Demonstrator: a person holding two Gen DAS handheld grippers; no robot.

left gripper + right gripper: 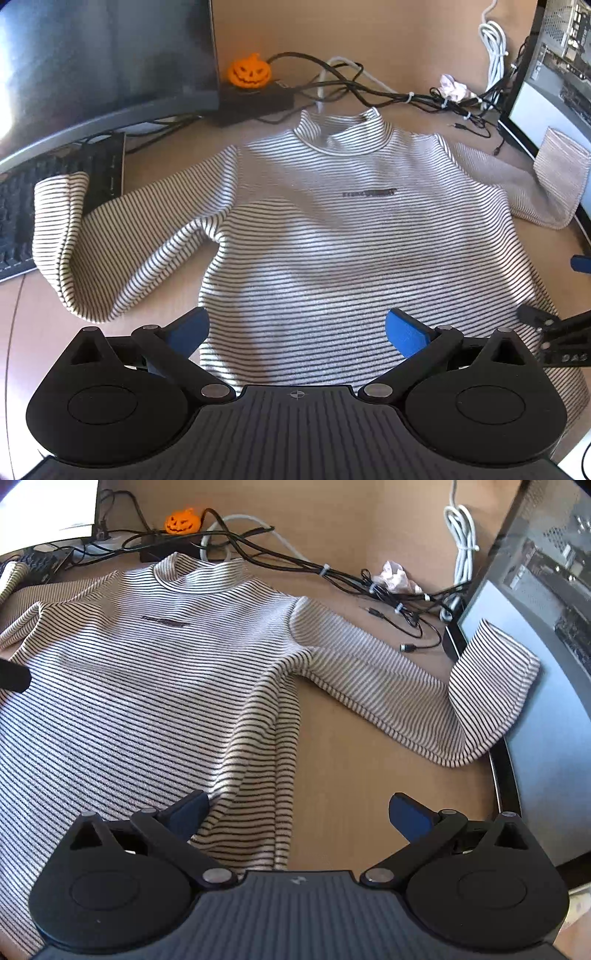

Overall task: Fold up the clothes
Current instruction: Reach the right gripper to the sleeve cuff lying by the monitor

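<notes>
A black-and-white striped long-sleeved sweater [314,236] lies flat, front up, on the wooden desk, collar away from me. My left gripper [297,330] is open above its lower hem, blue pads wide apart with nothing between them. Its left sleeve [74,236] bends up against a keyboard. In the right wrist view the same sweater [147,686] fills the left half. My right gripper [299,814] hovers open over the sweater's lower right corner and the bare desk beside it. The right sleeve [424,701] stretches out, its cuff [495,672] propped against a computer case.
A dark monitor [92,62] and black keyboard [22,218] stand at the left. An orange pumpkin figure [249,72], tangled cables [388,92] and crumpled paper [452,86] lie behind the collar. A computer case [546,627] borders the right side. Part of the other gripper [554,332] shows at the right.
</notes>
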